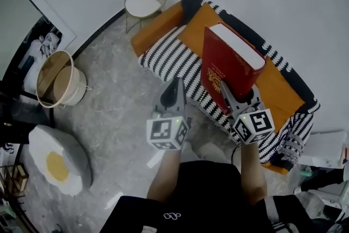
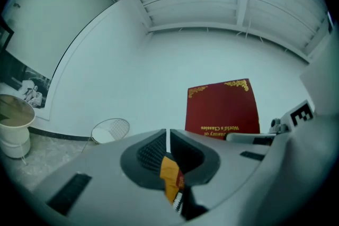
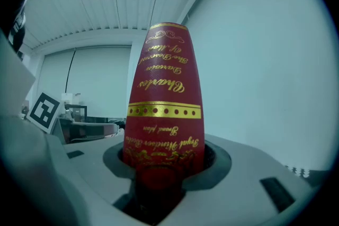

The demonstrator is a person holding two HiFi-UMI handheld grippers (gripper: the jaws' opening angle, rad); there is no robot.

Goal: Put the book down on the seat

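Note:
A thick red book (image 1: 229,65) with gold lettering stands upright in the air over the seat, a sofa with orange cushions (image 1: 281,93) and a black-and-white striped cover (image 1: 169,60). My right gripper (image 1: 232,94) is shut on the book's lower end. In the right gripper view the spine (image 3: 165,92) rises from between the jaws of the right gripper (image 3: 164,159). My left gripper (image 1: 177,84) hangs to the left of the book, over the sofa's front edge. Its jaws are shut with nothing between them. The left gripper (image 2: 167,137) points level, with the book's cover (image 2: 222,106) to its right.
A gold wire chair (image 1: 144,0) with a white pad stands at the wall left of the sofa, also in the left gripper view (image 2: 110,129). On the floor at left are a round cream bucket (image 1: 57,79), a fried-egg cushion (image 1: 57,158) and a framed picture (image 1: 41,49).

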